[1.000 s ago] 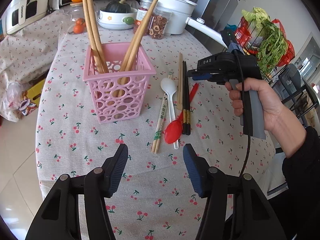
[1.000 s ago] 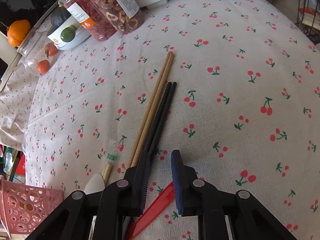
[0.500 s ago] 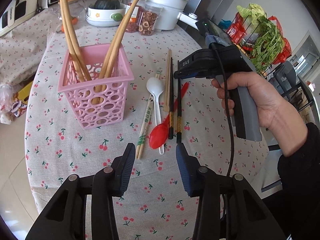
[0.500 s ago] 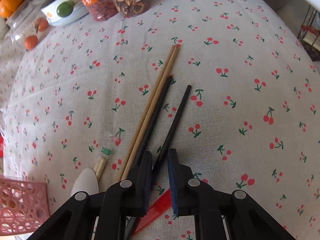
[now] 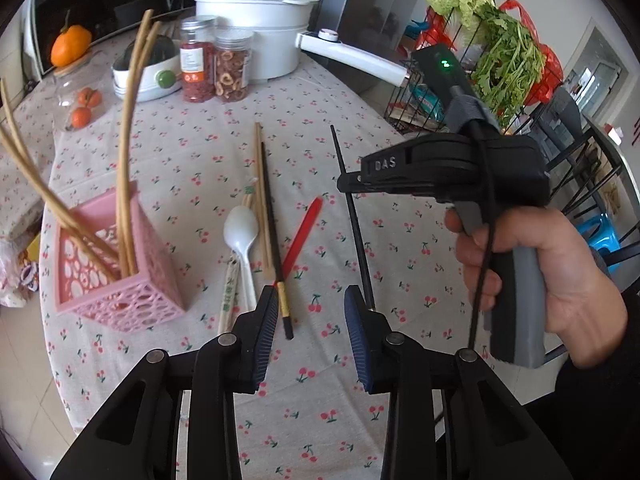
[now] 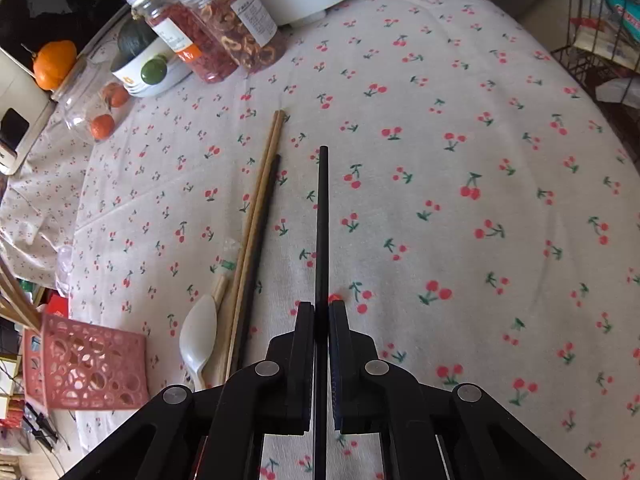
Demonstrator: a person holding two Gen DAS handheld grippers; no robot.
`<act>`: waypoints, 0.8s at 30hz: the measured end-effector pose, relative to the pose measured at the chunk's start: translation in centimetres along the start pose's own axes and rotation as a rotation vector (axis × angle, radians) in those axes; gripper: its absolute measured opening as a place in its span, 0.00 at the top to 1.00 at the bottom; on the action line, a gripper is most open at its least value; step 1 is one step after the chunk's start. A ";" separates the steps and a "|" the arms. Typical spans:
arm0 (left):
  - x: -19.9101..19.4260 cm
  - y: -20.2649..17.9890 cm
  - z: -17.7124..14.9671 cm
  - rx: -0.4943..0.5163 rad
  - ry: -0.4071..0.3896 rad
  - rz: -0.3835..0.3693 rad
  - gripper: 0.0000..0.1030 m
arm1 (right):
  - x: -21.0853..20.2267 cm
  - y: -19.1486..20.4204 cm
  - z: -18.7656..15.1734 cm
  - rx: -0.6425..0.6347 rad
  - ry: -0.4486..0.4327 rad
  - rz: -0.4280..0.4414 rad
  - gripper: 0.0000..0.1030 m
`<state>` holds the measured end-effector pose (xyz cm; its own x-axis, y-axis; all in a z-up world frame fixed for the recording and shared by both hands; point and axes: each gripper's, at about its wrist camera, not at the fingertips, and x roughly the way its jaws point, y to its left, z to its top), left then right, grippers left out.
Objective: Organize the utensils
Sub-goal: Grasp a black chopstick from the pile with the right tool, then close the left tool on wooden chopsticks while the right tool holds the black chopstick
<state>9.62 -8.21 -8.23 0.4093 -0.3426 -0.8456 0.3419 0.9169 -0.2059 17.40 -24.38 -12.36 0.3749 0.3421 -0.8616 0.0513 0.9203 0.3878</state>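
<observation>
Left tongs: nearest in the left wrist view, over the cherry-print desk; jaws parted and closing, nothing between the pads.
Right tongs: clenched on one black chopstick, which runs straight out ahead from between the pads, lifted off the cloth.
Held chopstick, left view: the same black chopstick hangs slanted under the right tongs' black body, its lower end hidden behind the left tongs' right pad.
Person's hand: wrapped round the grey grip of the right tongs.
Second black chopstick: flat on the desk, gold-banded end just beside the left pad.
Red spoon: its handle shows, lying slanted right of the black chopstick; bowl hidden.
White spoon: flat, just left of the wooden chopsticks.
Wrapped chopsticks: beside the white spoon's handle.
Pink basket: left on the desk, holding four long wooden chopsticks leaning outward.
Far end: two jars, a bowl, a white pot.
</observation>
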 end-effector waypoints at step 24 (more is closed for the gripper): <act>16.5 3.4 12.2 -0.129 0.219 0.247 0.91 | -2.8 -6.8 -0.7 0.098 0.014 0.060 0.95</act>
<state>27.87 -13.29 -16.91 0.2703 -0.0680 -0.9604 0.1400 0.9897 -0.0307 15.33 -31.48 -12.88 0.3675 0.3990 -0.8401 0.1196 0.8755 0.4681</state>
